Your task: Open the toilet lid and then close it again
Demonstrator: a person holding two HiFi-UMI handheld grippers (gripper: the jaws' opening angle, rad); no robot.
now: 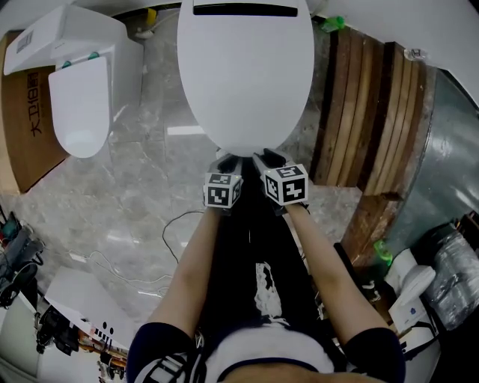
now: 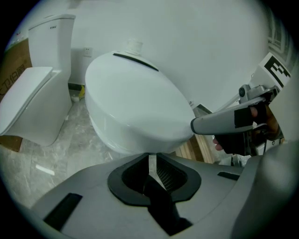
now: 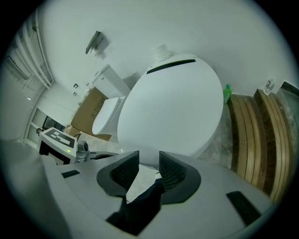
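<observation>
Just beyond left tongs [image 1: 227, 159] and right tongs [image 1: 264, 157] lies toilet lid [image 1: 245, 75].

quick headcount:
- toilets x2: closed-lid toilet [image 1: 247, 75] dead ahead, second toilet [image 1: 78, 105] off to left
- grippers x2: left gripper [image 1: 227, 158], right gripper [image 1: 263, 157]
- marker cubes x2, one per gripper: left cube [image 1: 223, 190], right cube [image 1: 286, 184]
- cardboard box [image 1: 22, 127] x1
- white cable [image 1: 176, 224] x1
- green bottle [image 1: 330, 23] x1
- wooden boards [image 1: 374, 112]: one leaning stack, several boards, can't get clean count tbh
</observation>
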